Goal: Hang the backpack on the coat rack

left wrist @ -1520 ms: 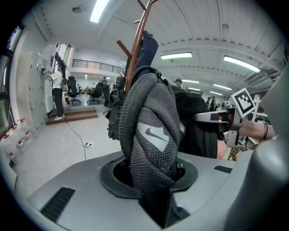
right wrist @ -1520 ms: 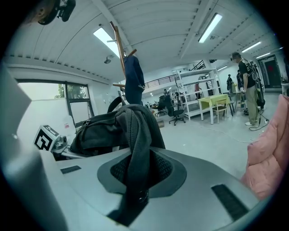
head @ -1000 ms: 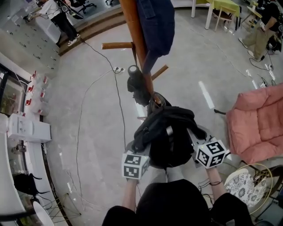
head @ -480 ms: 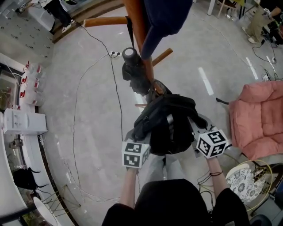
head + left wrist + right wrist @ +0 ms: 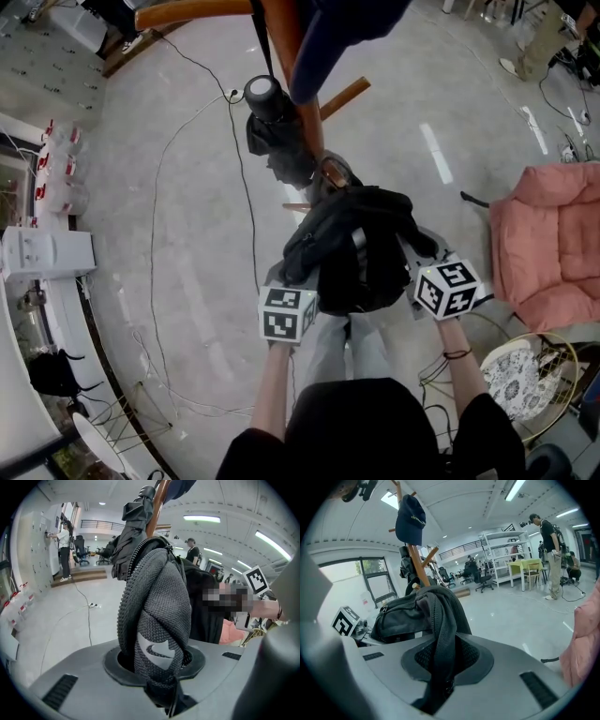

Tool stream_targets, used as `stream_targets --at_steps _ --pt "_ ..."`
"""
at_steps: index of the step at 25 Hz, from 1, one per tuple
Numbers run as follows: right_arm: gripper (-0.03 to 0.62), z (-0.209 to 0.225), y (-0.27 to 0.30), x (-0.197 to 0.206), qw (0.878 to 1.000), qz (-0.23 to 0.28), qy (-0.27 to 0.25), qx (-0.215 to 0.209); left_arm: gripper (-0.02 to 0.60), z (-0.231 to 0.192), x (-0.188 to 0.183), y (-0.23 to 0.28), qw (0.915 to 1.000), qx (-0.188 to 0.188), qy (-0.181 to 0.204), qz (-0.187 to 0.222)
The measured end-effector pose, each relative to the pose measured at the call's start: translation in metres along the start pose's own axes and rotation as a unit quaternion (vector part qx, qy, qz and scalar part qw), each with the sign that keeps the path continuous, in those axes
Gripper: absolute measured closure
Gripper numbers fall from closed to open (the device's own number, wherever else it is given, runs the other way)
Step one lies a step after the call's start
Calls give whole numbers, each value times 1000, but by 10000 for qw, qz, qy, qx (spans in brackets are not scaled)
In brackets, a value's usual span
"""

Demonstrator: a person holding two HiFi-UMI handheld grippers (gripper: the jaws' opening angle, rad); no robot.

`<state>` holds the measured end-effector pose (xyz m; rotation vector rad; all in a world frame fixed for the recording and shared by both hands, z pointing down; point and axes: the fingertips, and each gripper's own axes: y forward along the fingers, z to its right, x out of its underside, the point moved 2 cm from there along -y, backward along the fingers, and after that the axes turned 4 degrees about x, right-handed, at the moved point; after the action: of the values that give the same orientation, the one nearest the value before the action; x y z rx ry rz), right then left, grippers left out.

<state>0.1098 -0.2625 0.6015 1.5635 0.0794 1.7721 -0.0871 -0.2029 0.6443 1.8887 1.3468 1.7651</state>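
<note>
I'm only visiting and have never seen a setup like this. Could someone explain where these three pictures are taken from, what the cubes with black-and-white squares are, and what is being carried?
There is no robot here. A person holds a two-jaw gripper in each hand, and the patterned cubes are part of those grippers. The head view comes from a camera on the person's head, looking steeply down at the grey floor. The other two views come from a camera riding on each gripper, looking along its jaws. The left gripper and the right gripper are each clamped on a strap of a black fabric backpack, held up between them. Just ahead stands a wooden coat rack, which carries a navy cap and a dark folded umbrella. A pink armchair sits on the floor to the right.
</note>
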Motion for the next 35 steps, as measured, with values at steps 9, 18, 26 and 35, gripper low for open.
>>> stream_targets --at_steps 9,18,26,35 --pt "549 9 11 18 9998 -170 10 52 458 -2 18 18 9997 -50 -212 -137" --pt "549 15 25 24 9999 -152 -25 77 457 -11 22 33 9991 -167 -396 -56" --pt "543 20 41 32 9998 -176 -36 39 453 -28 23 51 9983 -334 -472 68" --pt "536 29 56 35 9996 -218 -76 133 418 -46 19 77 9959 -499 -692 301"
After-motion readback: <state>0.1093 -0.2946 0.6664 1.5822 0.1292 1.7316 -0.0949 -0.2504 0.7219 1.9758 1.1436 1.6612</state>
